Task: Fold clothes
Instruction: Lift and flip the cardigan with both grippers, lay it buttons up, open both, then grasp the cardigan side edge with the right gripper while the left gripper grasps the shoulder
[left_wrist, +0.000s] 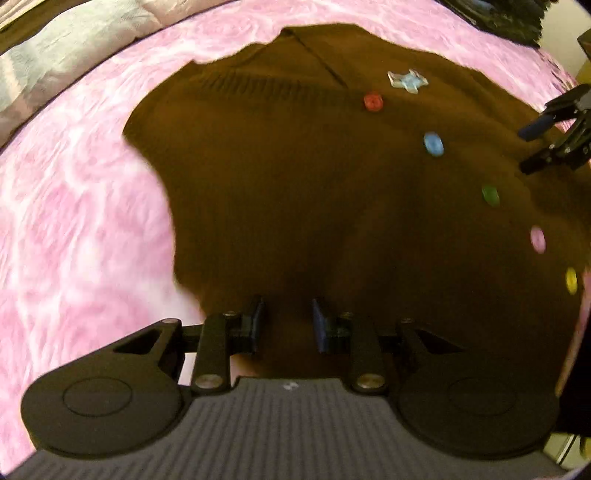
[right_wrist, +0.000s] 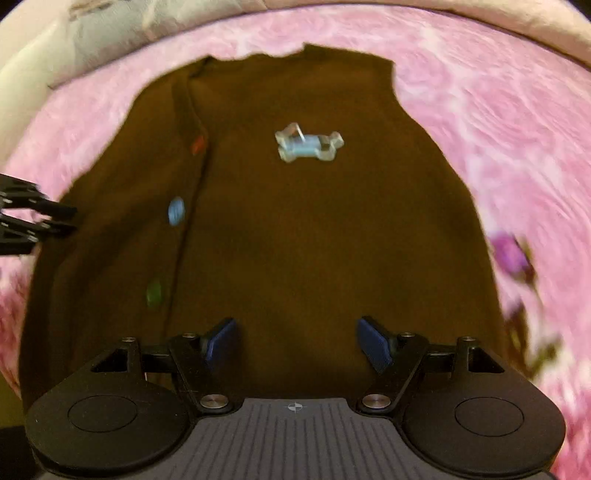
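A dark brown knit cardigan (left_wrist: 295, 184) lies flat on a pink fluffy blanket (left_wrist: 74, 221). It has a row of coloured buttons, red (left_wrist: 372, 101), blue (left_wrist: 433, 144), green (left_wrist: 490, 195), and a pale blue dog patch (left_wrist: 408, 81). It also fills the right wrist view (right_wrist: 295, 240), with the patch (right_wrist: 308, 147) up the middle. My left gripper (left_wrist: 287, 323) is open over the cardigan's near edge, holding nothing. My right gripper (right_wrist: 295, 343) is open wide above the cardigan's near part, empty; it also shows at the right edge of the left wrist view (left_wrist: 528, 149).
The pink blanket (right_wrist: 498, 129) surrounds the cardigan. A grey and cream pillow or quilt (left_wrist: 55, 55) lies beyond it at the back left. A purple print (right_wrist: 511, 254) marks the blanket to the right. Dark objects (left_wrist: 498, 18) sit at the far right corner.
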